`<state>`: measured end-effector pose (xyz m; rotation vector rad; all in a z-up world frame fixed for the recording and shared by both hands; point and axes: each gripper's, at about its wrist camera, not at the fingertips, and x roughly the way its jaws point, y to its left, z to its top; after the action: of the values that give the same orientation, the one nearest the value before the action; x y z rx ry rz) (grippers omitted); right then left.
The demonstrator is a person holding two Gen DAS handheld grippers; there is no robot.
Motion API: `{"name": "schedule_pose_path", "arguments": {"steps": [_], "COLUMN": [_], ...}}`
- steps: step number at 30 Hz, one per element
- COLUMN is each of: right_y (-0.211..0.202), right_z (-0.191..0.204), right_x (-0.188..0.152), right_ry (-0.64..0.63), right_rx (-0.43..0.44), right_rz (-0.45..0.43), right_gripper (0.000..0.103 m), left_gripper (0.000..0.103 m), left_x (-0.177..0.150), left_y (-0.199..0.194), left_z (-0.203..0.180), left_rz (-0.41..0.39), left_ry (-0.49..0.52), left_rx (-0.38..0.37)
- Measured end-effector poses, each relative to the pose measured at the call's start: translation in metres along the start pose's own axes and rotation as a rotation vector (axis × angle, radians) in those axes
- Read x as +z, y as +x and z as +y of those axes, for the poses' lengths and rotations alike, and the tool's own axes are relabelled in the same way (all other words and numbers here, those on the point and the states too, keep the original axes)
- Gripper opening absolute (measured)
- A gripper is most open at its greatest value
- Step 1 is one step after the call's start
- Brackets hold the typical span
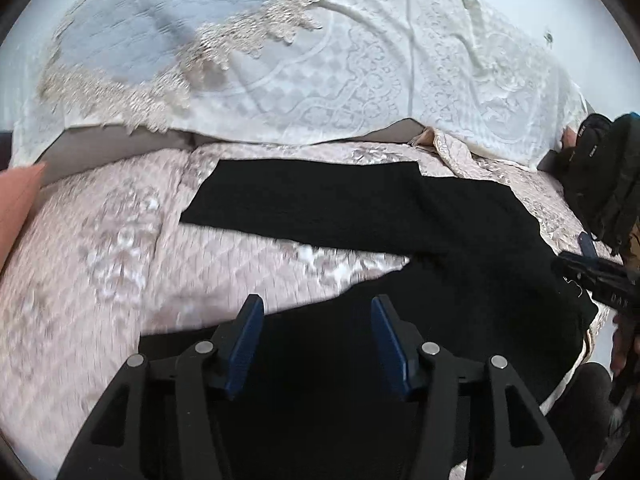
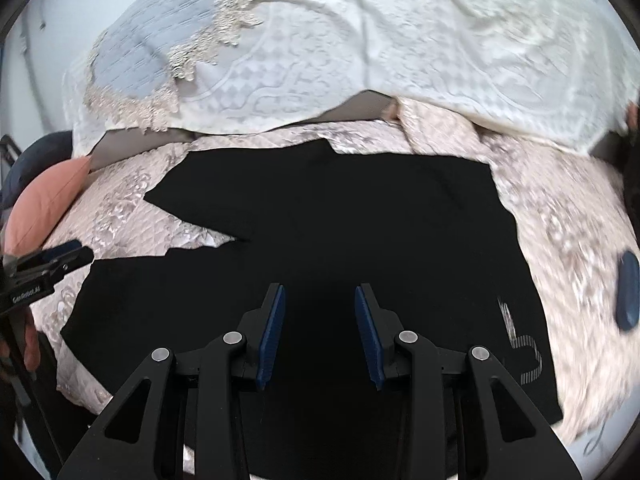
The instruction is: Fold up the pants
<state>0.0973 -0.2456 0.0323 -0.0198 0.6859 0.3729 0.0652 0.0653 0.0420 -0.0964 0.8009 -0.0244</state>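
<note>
Black pants lie spread flat on a pale pink quilted bedspread, their two legs running left in a narrow V. My left gripper hovers over the near leg with its blue pads wide apart and nothing between them. In the right wrist view the pants fill the middle, with the waist and a white drawstring at the right. My right gripper stands open above the seat area, holding nothing. Each gripper also shows at the edge of the other view: the right gripper and the left gripper.
A white embroidered cover rises behind the bed, with a grey-blue lace-edged cloth on it. A salmon cushion lies at the left. A black bag sits at the right bed edge, and a dark blue oval object rests on the quilt.
</note>
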Motion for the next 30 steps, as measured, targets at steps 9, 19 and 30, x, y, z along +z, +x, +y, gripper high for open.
{"name": "schedule_pose_path", "arguments": {"steps": [9, 19, 30], "right_y": [0.046, 0.116, 0.196], "right_z": [-0.023, -0.056, -0.088], "right_x": [0.056, 0.104, 0.146], "right_ry": [-0.14, -0.25, -0.36], "right_rx": [0.032, 0.038, 0.106], "right_rz": [0.042, 0.118, 0.206], "right_gripper": [0.044, 0.045, 0.053], "left_gripper": [0.058, 0.058, 0.058], "left_x": [0.055, 0.112, 0.158], "left_y": [0.057, 0.146, 0.246], "left_z": [0.027, 0.034, 0.04], "left_rz": [0.028, 0.089, 0.16], "left_ry": [0.061, 0.261, 0.343], "left_rx": [-0.034, -0.031, -0.093]}}
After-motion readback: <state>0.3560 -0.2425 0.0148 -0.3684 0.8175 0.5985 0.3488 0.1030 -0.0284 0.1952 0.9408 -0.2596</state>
